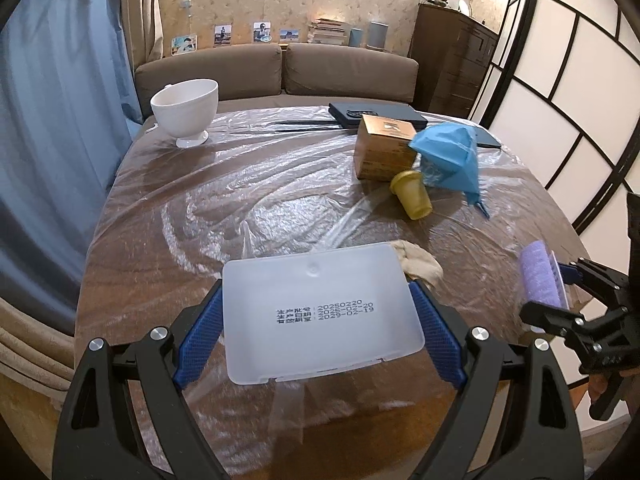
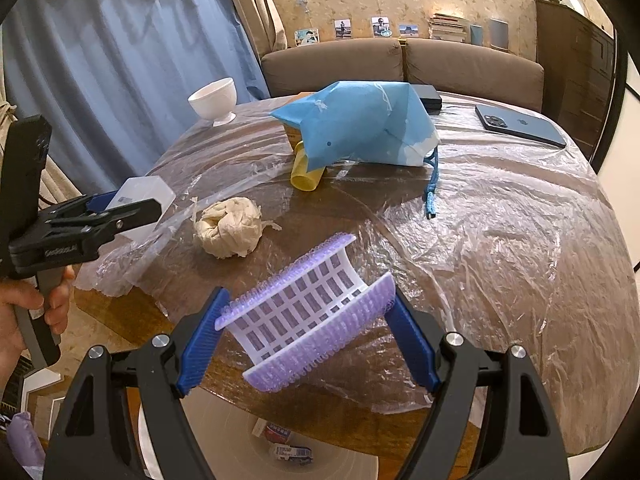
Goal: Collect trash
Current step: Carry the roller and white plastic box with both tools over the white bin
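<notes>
My left gripper is shut on a frosted white plastic box with a printed date, held just above the near table edge; it also shows in the right wrist view. My right gripper is shut on a purple and white bristled pad, held over the table's front edge; the pad also shows in the left wrist view. On the table lie a crumpled tissue ball, a yellow cup on its side, a blue paper bag and a brown carton.
A white footed bowl stands at the far left. A dark phone and a black case lie at the back. Clear plastic film covers the round table. A bin with wrappers sits below the front edge.
</notes>
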